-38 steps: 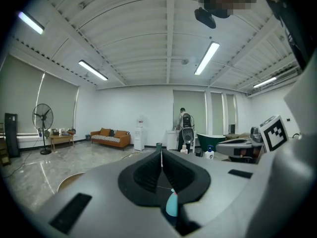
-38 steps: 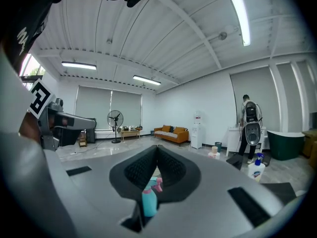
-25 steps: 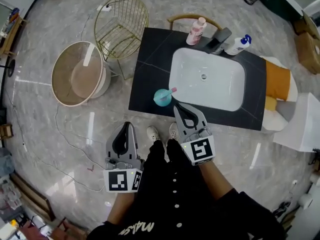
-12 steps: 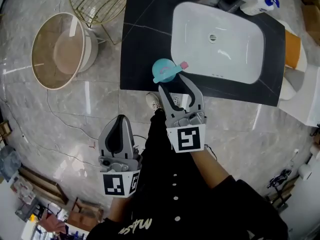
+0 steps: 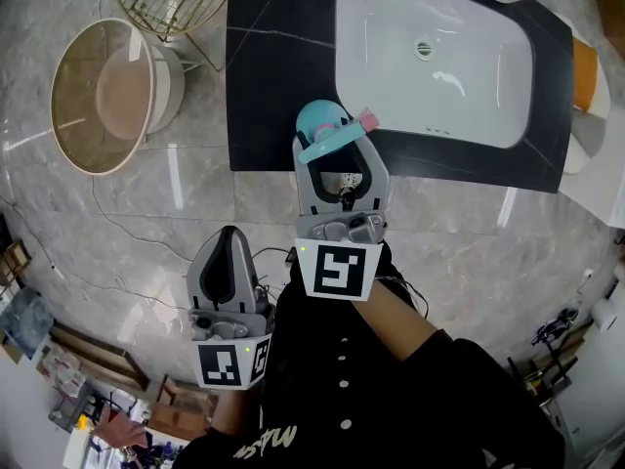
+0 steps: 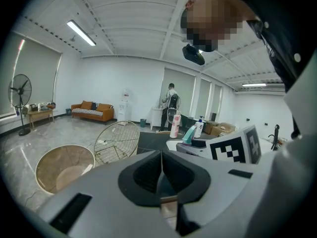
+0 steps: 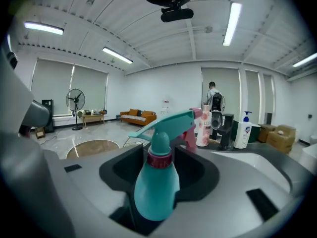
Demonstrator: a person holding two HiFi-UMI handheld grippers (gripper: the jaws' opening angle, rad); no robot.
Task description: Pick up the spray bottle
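my right claw (image 5: 338,150) has just been opening its jaws, and now they stand wide apart with the teal plastic spray bottle (image 7: 155,190) between them. i see a gap on each side of the bottle, so neither pad presses on it. the bottle stands upright near the front edge of the black stone worktop (image 5: 264,86), just beside the front left corner of the white rectangular basin (image 5: 386,62), with its pink trigger tip pointing toward the basin. my left claw (image 5: 230,237) hangs lower and to the left, over the grey marble floor (image 5: 146,223), its jaws pressed together with nothing between them. behind the basin stand a pink bottle (image 7: 203,130) and a white pump bottle (image 7: 242,130).
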